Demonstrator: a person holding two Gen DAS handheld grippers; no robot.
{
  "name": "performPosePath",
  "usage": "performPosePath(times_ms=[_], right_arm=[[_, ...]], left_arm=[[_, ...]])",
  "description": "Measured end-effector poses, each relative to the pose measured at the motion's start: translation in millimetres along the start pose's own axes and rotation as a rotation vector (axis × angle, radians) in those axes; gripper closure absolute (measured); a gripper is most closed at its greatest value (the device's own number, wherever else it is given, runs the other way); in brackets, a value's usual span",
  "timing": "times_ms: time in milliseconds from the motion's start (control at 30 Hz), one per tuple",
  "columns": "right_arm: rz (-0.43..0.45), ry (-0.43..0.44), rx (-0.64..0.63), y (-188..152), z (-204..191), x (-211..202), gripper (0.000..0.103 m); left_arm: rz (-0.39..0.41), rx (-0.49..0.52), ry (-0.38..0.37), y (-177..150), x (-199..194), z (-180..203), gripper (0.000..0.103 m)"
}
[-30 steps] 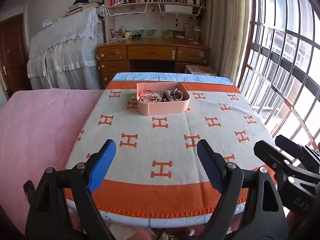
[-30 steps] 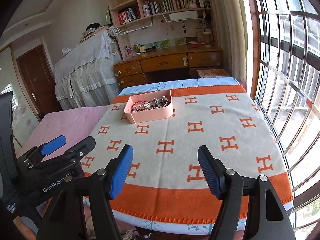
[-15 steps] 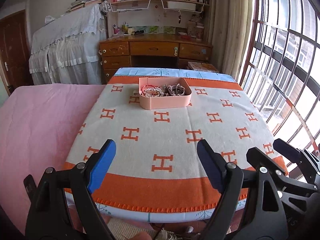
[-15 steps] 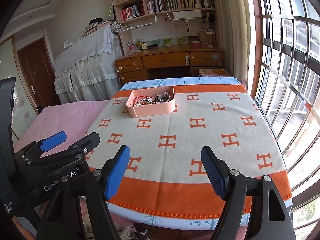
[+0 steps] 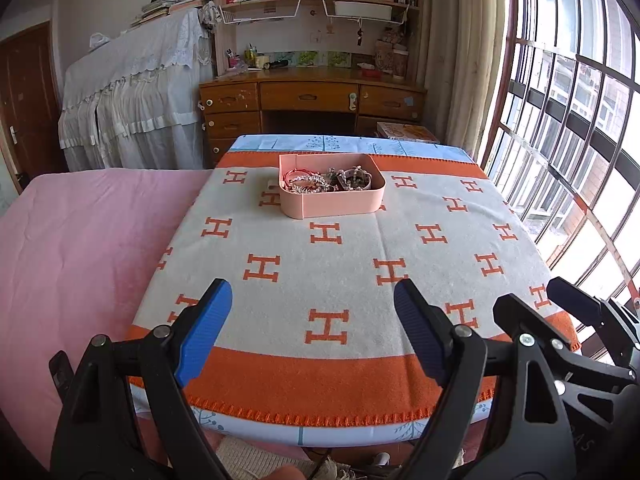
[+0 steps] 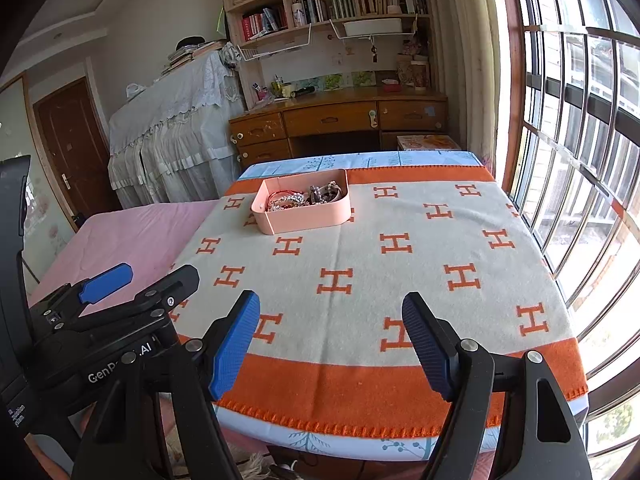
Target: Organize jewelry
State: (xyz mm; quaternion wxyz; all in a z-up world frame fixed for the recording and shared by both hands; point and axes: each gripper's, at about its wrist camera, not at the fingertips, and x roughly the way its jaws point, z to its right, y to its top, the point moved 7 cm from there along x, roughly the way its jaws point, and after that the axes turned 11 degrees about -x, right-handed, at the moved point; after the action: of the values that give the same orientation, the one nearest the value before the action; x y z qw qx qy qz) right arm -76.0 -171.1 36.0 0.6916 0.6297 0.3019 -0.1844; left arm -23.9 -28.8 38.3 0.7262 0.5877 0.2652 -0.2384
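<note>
I hold two tongs low at the near edge of a table, side by side, and both are spread wide with nothing between their blue pads. My left tong (image 5: pixel 312 304) and my right tong (image 6: pixel 331 314) point at the tray (image 5: pixel 332 202), a shallow pink tray that sits well beyond them on the far half of a cream blanket (image 5: pixel 352 264) patterned with orange H marks. Inside the tray lies the jewelry (image 5: pixel 326 180), a tangled heap of silver chains, beads and a red cord bracelet. I judge these pieces light, limp and easily snagged on each other, so pulling one may drag others along. A single free loop at the top of the heap, such as the red cord at the tray's left end, looks like the safest hold. Compared with a second ago, the tray appears nearer and larger in both views, and both tongs remain just as wide
</note>
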Motion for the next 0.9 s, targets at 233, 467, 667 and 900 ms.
performPosePath(times_ms=[233,467,667,900], right_arm=[[-0.007,0.004,0.005,-3.0,0.4,4.1,0.028],[-0.007,0.006,0.005,-3.7,0.8,5.2,0.028],[-0.007,0.005,0.006,-3.4,1.1,4.8,0.028],[-0.010,0.007,0.008,-4.3,1.3,5.9,0.028]], left_arm=[[-0.010,0.003,0.005,0.6,5.5,-3.7,0.021],[-0.009,0.003,0.005,0.7,4.7,-2.4,0.021],[-0.009,0.004,0.005,1.0,4.7,-1.8,0.021],[-0.016,0.005,0.004,-3.6,10.3,-4.2,0.021]])
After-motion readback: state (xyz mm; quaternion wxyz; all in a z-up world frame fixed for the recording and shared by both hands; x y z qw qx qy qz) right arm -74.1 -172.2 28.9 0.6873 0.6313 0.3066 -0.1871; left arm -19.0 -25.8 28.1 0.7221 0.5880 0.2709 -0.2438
